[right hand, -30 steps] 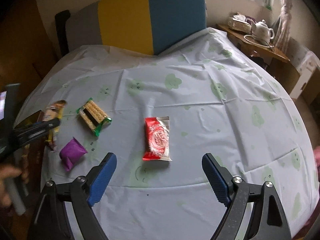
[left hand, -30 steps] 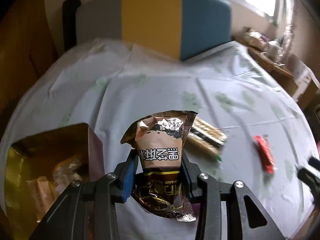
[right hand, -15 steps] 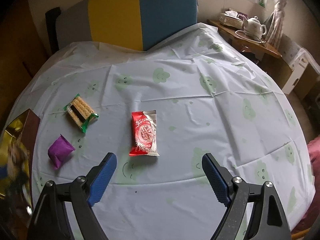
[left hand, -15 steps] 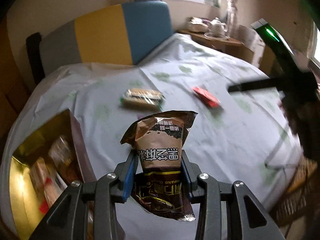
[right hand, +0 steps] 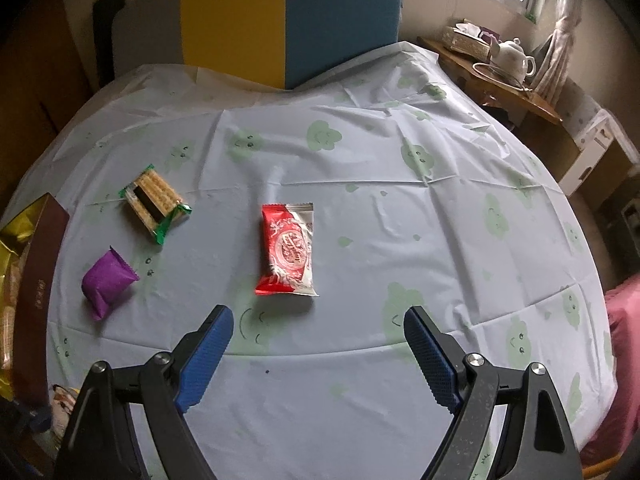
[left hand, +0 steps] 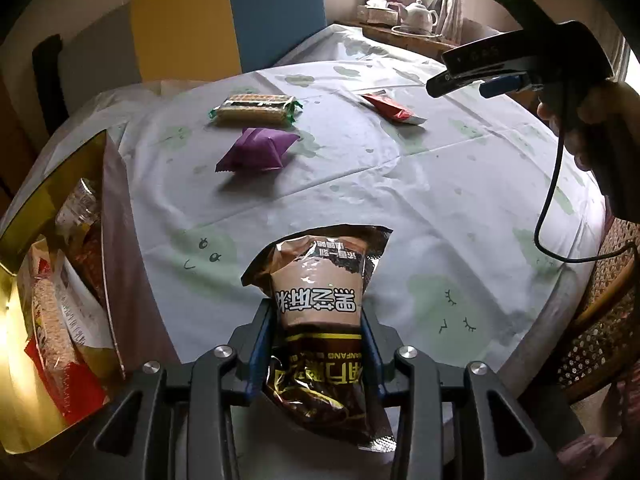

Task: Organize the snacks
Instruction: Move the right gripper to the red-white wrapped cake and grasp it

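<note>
Your left gripper [left hand: 318,344] has its jaws clamped on a brown snack packet [left hand: 320,304], held above the near edge of the table [left hand: 440,184]. At the left stands the gold-lined box [left hand: 60,184], already holding several packets. Your right gripper [right hand: 318,356] hovers with its jaws spread wide and nothing between them; the red packet [right hand: 288,250] lies on the table just beyond them. Farther left lie the purple packet [right hand: 108,282] and, beyond it, the green-ended biscuit pack [right hand: 156,202], all apart from one another.
</note>
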